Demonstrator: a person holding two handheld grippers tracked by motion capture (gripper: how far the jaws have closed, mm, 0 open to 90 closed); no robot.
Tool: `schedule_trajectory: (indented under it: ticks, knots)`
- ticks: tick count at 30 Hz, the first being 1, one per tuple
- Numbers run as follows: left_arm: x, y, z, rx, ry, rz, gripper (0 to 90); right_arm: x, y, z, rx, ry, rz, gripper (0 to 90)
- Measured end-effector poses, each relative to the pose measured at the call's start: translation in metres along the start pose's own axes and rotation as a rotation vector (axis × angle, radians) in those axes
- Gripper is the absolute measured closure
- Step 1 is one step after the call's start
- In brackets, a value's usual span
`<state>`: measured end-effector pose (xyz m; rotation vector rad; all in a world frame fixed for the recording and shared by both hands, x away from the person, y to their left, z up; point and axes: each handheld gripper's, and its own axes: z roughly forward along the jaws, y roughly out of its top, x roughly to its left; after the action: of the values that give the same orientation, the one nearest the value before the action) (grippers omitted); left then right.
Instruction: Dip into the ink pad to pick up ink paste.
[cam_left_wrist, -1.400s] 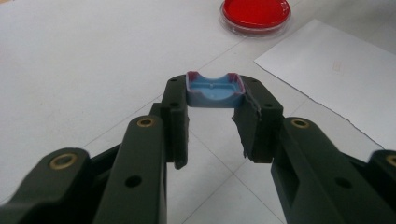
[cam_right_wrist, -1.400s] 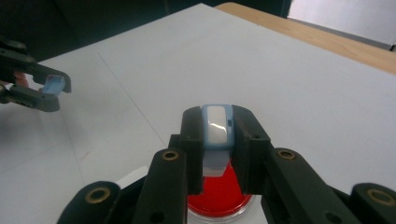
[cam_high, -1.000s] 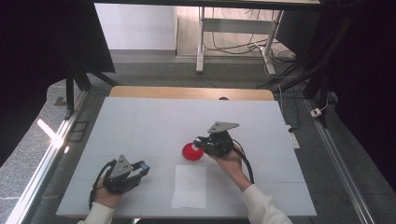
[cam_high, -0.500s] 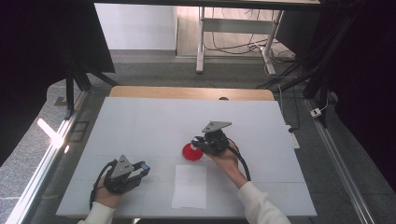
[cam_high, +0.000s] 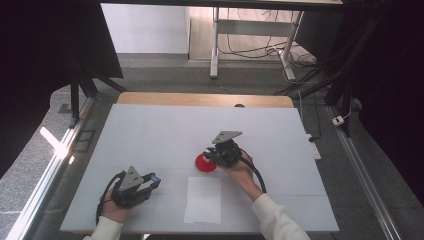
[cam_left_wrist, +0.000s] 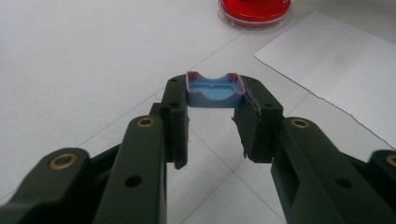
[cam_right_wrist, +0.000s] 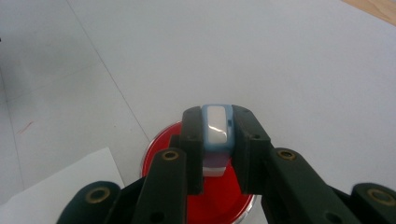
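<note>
Left gripper (cam_left_wrist: 215, 100), well left of the red dish (cam_high: 205, 163): jaws clamped on a blue cap-like piece (cam_left_wrist: 215, 89), held off the table (cam_high: 150, 130).

Right gripper (cam_right_wrist: 218, 128): pinched on a blue-and-white stamp-like block (cam_right_wrist: 217, 126), poised just over the dish. Judged step: inking. Next a straight press down is called for.

Dish: red filling, nothing else seen. White paper (cam_high: 203, 199) lies just in front of it.

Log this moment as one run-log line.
left gripper: shut on blue cap | right gripper: shut on white-and-blue stamp, over red ink pad | white paper: flat on table
</note>
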<state>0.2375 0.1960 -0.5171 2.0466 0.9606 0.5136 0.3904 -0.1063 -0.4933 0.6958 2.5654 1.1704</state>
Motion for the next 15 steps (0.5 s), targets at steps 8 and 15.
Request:
schedule_trajectory:
  ticks: [8, 15]
  knots:
    - [-0.0002, -0.0001, 0.0, 0.001, 0.002, 0.002, 65.4, 0.0016, 0.0004, 0.0021, 0.002, -0.005, -0.013, 74.9]
    - [-0.0006, 0.0, 0.0, 0.004, 0.001, 0.004, 65.4, 0.0019, 0.0002, 0.0026, 0.003, -0.006, -0.016, 75.1]
